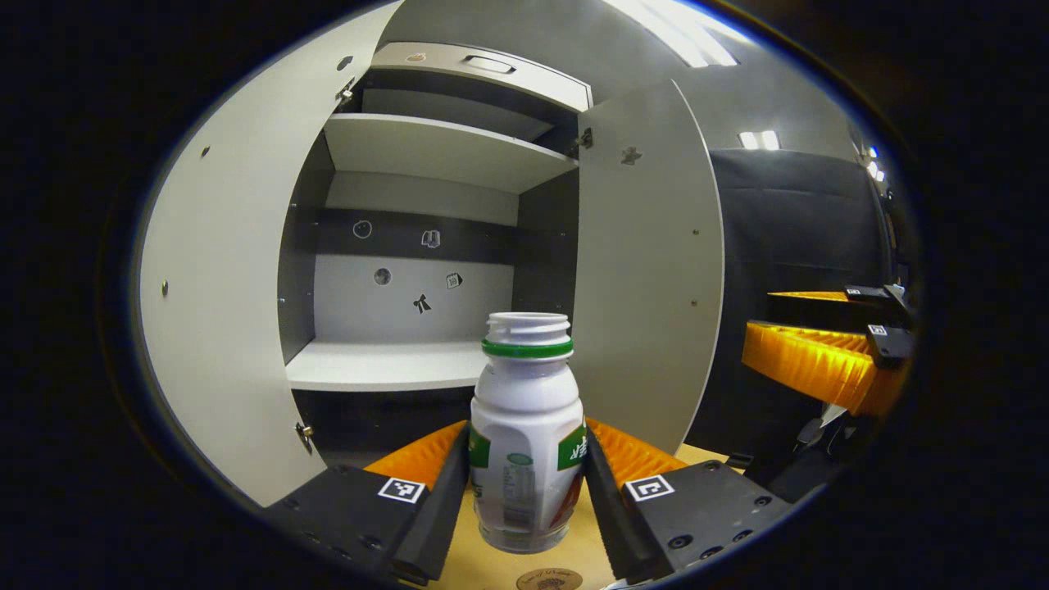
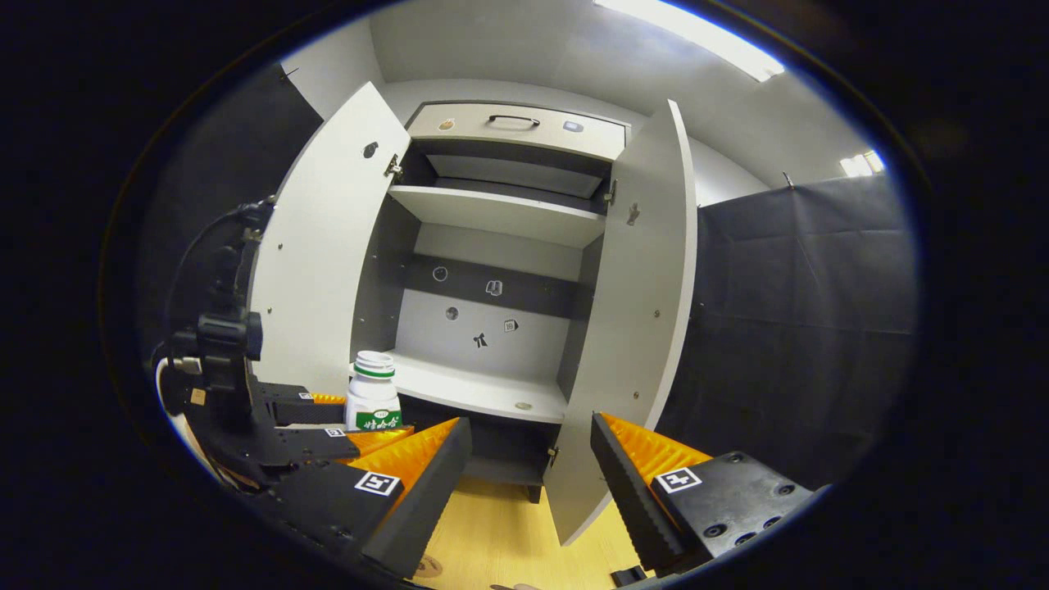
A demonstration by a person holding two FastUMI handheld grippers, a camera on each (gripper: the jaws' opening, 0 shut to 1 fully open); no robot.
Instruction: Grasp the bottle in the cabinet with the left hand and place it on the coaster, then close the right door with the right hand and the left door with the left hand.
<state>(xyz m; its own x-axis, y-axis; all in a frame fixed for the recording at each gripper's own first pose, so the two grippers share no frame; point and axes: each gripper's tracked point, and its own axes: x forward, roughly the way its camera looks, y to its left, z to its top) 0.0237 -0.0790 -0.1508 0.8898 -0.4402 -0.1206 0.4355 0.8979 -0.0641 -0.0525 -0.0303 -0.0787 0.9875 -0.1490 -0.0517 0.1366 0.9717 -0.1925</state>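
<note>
We see the bottle (image 1: 526, 434) as a white plastic one, no cap, threaded mouth open, green ring around the neck, green-and-white label on the body. It stands upright between the left gripper (image 1: 524, 483) fingers, both pressing its sides, so that claw is clamped on the bottle.

Relative to the cabinet (image 1: 434, 246): bottle is out in front of it, below the level of the lower shelf (image 1: 385, 365), over the wooden table (image 1: 492, 565). Both doors stand open, left door (image 1: 221, 311) and right door (image 1: 647, 270). The coaster (image 1: 549, 580) lies on the table just in front of the bottle; we can't tell if the bottle base touches the table.

In the right gripper view, the right gripper (image 2: 529, 483) sits in front of the cabinet, near the right door's lower edge, jaws spread wide, nothing between them. There the bottle (image 2: 373, 401) shows in front of the left door.
</note>
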